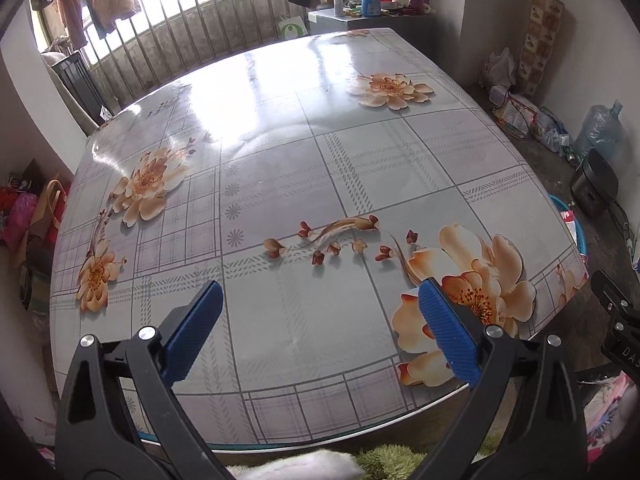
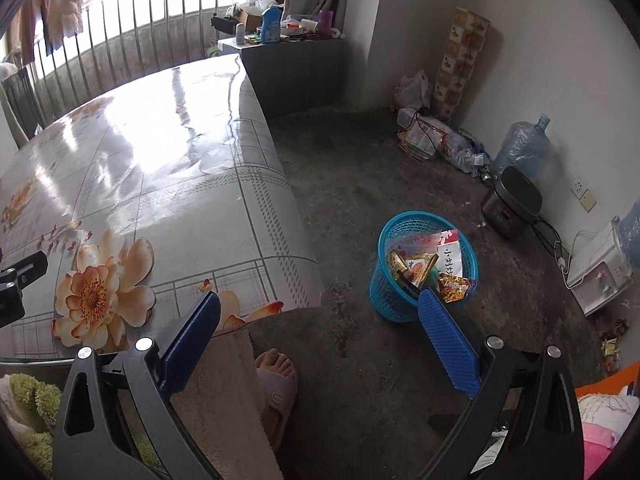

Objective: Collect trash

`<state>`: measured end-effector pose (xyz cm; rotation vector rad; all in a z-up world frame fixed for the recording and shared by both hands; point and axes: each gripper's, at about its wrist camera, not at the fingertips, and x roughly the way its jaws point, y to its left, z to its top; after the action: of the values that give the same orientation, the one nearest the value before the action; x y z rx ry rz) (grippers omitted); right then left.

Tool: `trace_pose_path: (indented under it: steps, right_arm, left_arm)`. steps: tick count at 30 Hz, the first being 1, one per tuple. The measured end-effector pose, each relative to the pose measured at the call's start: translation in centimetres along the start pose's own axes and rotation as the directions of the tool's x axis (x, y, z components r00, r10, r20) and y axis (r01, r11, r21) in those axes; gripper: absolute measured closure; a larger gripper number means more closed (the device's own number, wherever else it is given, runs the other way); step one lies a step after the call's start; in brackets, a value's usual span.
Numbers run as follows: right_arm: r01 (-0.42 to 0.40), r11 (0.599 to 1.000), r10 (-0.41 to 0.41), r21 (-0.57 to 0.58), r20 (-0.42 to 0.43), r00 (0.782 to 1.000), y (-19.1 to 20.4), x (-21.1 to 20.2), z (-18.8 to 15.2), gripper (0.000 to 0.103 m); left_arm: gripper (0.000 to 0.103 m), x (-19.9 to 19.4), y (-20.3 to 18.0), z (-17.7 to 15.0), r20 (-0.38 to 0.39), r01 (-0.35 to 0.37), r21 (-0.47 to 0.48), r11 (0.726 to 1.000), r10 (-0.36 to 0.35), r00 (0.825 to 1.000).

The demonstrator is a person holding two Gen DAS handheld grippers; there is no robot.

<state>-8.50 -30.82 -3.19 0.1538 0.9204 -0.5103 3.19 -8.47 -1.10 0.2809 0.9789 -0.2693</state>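
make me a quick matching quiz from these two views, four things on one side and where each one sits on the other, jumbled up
Things:
1. blue basket
2. snack wrappers
3. blue detergent bottle
4. left hand-held gripper

Places:
a. on the cabinet beyond the far end of the table
b. on the floor to the right of the table
c. over the near edge of the flowered tablecloth, open
d. inside the basket

Pairs: 1-b, 2-d, 3-a, 4-c
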Motion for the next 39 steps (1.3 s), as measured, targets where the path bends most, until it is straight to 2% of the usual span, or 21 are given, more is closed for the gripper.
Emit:
trace_pose_path:
  steps: [8,39]
  right_arm:
    - [0.002,1.0,-0.002,0.031,-0.008,1.0,-0.6,0.2,-0.1,0.007]
    - [0.016,1.0,-0.016,0.01,0.022,1.0,-0.4,-1.1,0.3,0.007]
  left_arm:
    - [0.009,0.4,-0.9,0.1,-0.019,0.005,0.041,0.999,-0.004,1.0]
    - [0.009,0.1,-0.6,0.0,-0.012,0.007,0.034,0.999,-0.006,1.0]
